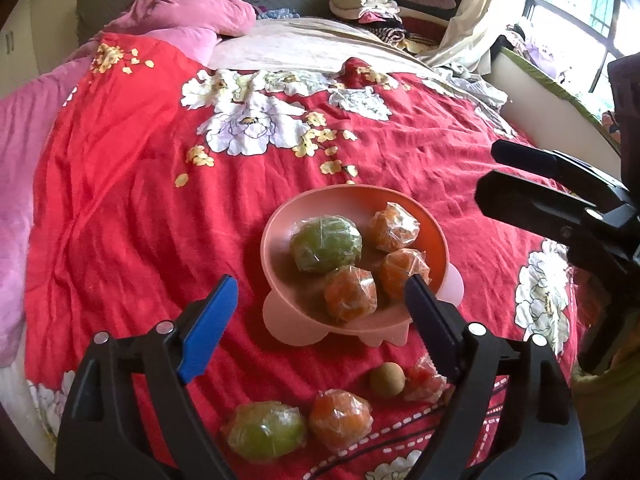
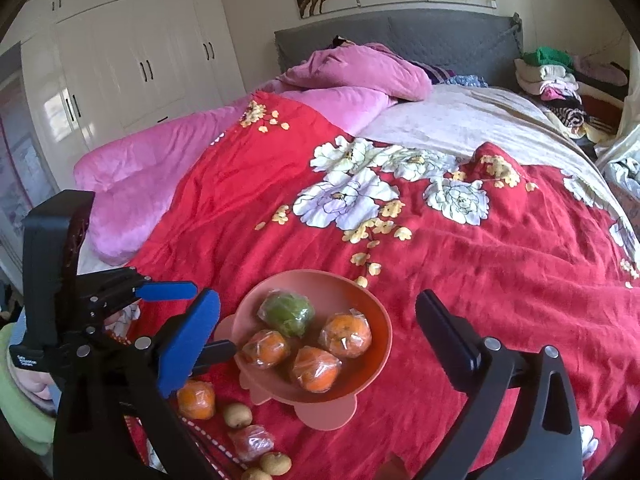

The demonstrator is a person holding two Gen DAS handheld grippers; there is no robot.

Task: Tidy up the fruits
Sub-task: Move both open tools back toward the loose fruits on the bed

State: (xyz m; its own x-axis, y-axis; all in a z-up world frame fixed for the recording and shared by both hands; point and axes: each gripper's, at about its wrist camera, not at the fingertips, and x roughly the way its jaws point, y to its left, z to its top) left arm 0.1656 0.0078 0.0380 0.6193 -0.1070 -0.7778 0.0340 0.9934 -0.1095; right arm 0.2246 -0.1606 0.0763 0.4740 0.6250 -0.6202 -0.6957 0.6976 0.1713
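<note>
A pink bowl (image 1: 276, 236) (image 2: 380, 316) sits on the red floral bedspread. It holds a wrapped green fruit (image 1: 326, 244) (image 2: 286, 314) and three wrapped oranges (image 1: 394, 226) (image 2: 346, 334). On the bedspread in front of the bowl lie a wrapped green fruit (image 1: 264, 430), a wrapped orange (image 1: 340, 418) (image 2: 196, 400), a small brown fruit (image 1: 386, 378) (image 2: 237, 415) and a wrapped red fruit (image 1: 426, 378) (image 2: 252, 442). My left gripper (image 1: 320, 296) is open and empty, hovering over the bowl's near rim. My right gripper (image 2: 318, 308) is open and empty above the bowl; it also shows in the left wrist view (image 1: 490, 174).
Two more small brown fruits (image 2: 274, 464) lie at the bed's near edge. A pink quilt (image 2: 152, 168) lies at the left, folded clothes (image 2: 552, 80) at the far right. White wardrobes (image 2: 132, 60) stand beyond the bed, and a window (image 1: 580, 4) is at the right.
</note>
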